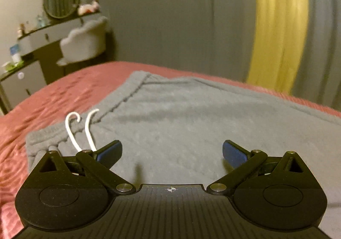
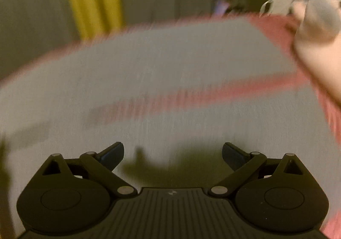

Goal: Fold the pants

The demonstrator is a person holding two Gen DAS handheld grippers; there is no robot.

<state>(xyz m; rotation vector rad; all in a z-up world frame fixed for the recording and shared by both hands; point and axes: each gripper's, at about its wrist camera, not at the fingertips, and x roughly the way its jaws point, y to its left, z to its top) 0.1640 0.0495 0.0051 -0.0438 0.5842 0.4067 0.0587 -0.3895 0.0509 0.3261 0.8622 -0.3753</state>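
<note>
My left gripper (image 1: pixel 172 154): fingers spread wide, holding nothing, poised low over the grey fleece pants (image 1: pixel 191 123). White drawstring cords (image 1: pixel 85 132) lie at the waistband, just beside my left finger. Pants lie flat on the pink quilted bedspread (image 1: pixel 53 98). My right gripper (image 2: pixel 173 154): fingers likewise spread, empty, above the same pants; view blurred. Beyond the bed: yellow curtain (image 1: pixel 279 25), grey dressing table with round mirror (image 1: pixel 60 0).

A pink bedspread (image 1: pixel 53 94), yellow curtain (image 1: pixel 279 25), and vanity table (image 1: pixel 53 32) with round mirror (image 1: pixel 60 0).
</note>
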